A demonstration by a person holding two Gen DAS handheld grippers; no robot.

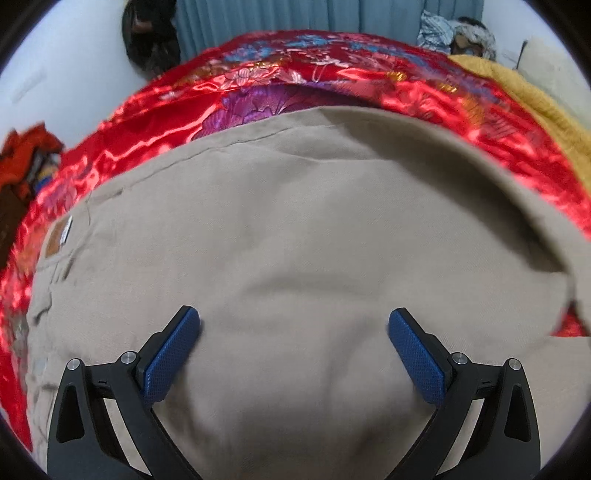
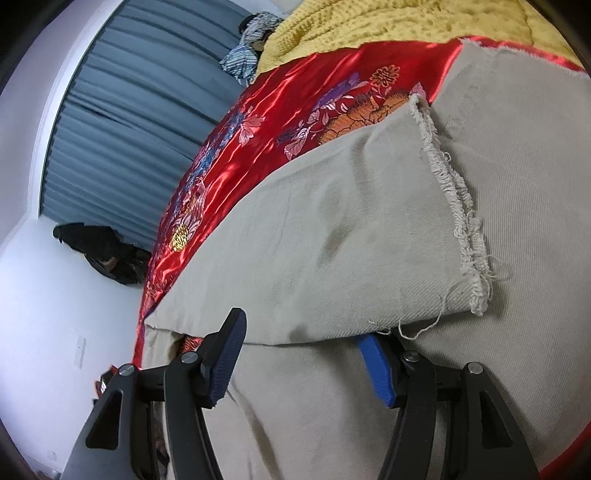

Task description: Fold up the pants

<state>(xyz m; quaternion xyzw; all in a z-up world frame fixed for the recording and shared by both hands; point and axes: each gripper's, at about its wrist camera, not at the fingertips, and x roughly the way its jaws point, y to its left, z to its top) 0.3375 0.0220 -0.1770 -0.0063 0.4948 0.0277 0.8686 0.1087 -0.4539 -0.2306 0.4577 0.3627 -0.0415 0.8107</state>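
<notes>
Beige pants lie spread on a red satin bedspread, with the waistband and its brown label at the left. My left gripper hovers just above the cloth, open, with nothing between its blue pads. In the right wrist view one leg is folded over the other, its frayed hem towards the right. My right gripper is open at the folded leg's near edge. That edge covers the tip of the right finger, and the left finger rests on top of the cloth.
A yellow blanket lies beyond the bedspread. Blue-grey curtains hang behind the bed, with striped clothes beside them. A dark bundle sits by the white wall. Red and orange clothes are piled off the bed's left side.
</notes>
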